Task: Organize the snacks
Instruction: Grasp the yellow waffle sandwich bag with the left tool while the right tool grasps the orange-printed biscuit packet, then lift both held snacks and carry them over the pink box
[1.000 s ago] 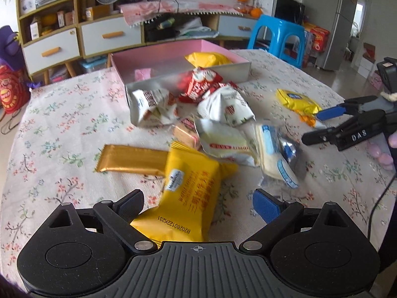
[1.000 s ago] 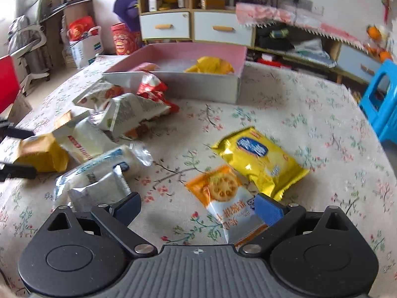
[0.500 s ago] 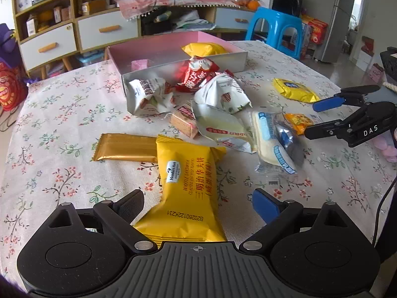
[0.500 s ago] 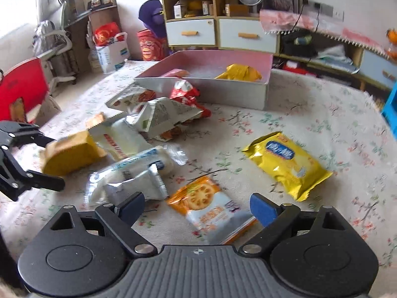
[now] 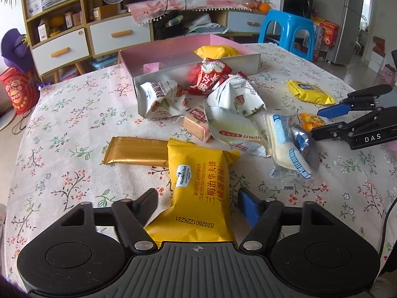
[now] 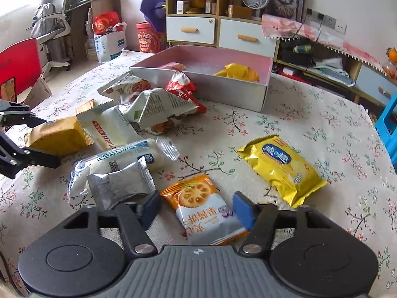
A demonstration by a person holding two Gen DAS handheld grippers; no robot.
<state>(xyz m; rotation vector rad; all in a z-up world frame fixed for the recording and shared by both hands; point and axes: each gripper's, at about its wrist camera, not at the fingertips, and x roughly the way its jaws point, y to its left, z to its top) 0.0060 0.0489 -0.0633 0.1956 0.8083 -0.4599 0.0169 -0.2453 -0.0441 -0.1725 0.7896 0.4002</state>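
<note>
My left gripper (image 5: pixel 198 202) is open, its fingers on either side of a yellow waffle sandwich packet (image 5: pixel 198 186) lying on the flowered tablecloth. My right gripper (image 6: pixel 196 207) is open around an orange-and-white cracker packet (image 6: pixel 203 208); it also shows in the left wrist view (image 5: pixel 330 121). A pink box (image 5: pixel 173 57) with silver walls (image 6: pixel 238 99) stands at the back and holds a yellow packet (image 5: pixel 215 51) and a small pink one (image 5: pixel 151 67). Several snack packets lie piled in front of the box.
A gold bar packet (image 5: pixel 135 150) lies left of the waffle packet. A yellow packet with a blue label (image 6: pixel 282 167) lies right of the cracker packet. A white-blue bread packet (image 6: pixel 116 161) and a silver packet (image 6: pixel 121 186) lie by my right gripper's left finger. A blue stool (image 5: pixel 290 32) stands beyond the table.
Both grippers have moved forward and lower, so that the waffle packet now lies between the left fingers and the cracker packet between the right fingers. Both stay open.
</note>
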